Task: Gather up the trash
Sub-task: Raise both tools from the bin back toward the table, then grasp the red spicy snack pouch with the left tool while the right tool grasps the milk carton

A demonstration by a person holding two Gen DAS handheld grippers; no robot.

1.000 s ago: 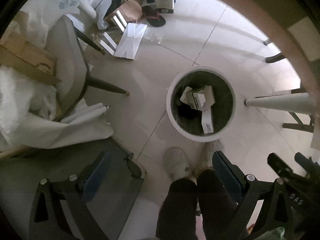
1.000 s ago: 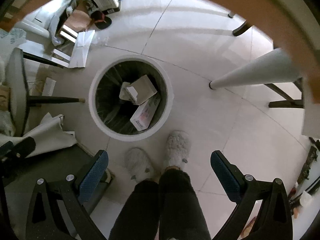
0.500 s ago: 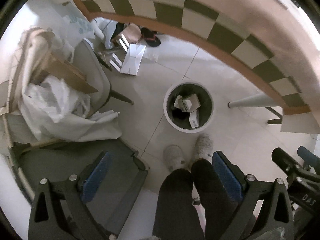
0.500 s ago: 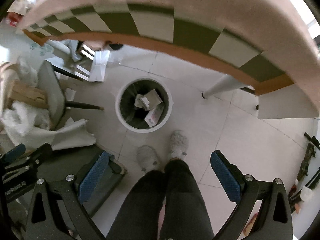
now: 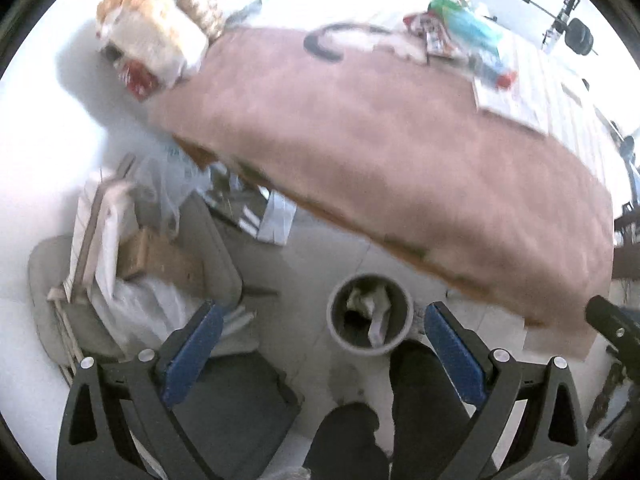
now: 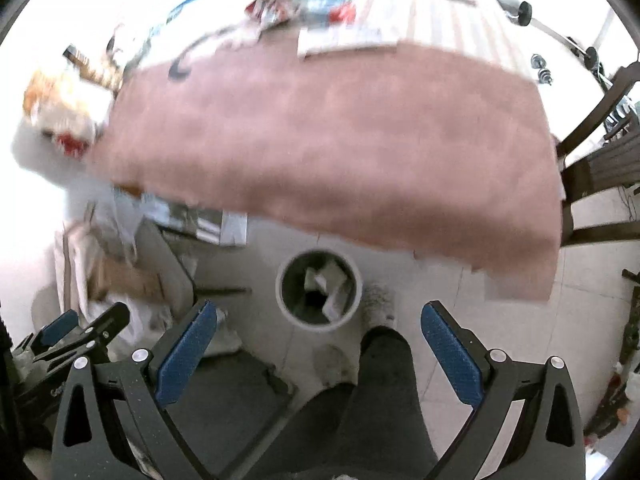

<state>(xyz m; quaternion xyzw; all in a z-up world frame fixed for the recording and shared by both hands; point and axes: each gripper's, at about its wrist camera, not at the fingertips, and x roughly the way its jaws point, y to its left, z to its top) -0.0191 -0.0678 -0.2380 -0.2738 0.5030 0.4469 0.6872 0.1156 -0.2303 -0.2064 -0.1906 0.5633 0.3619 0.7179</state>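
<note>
A pink-covered table (image 5: 400,152) fills the upper part of both blurred views, with wrappers and packets (image 5: 460,36) and a sheet of paper (image 6: 344,38) lying along its far side. Below its near edge a chair (image 5: 208,252) heaped with cardboard and plastic bags stands on the tiled floor. A round bin (image 5: 370,312) holding small boxes sits just beside the person's slippered feet. The left gripper (image 5: 320,344) and right gripper (image 6: 318,342) hang above it, jaws spread wide, holding nothing.
</note>
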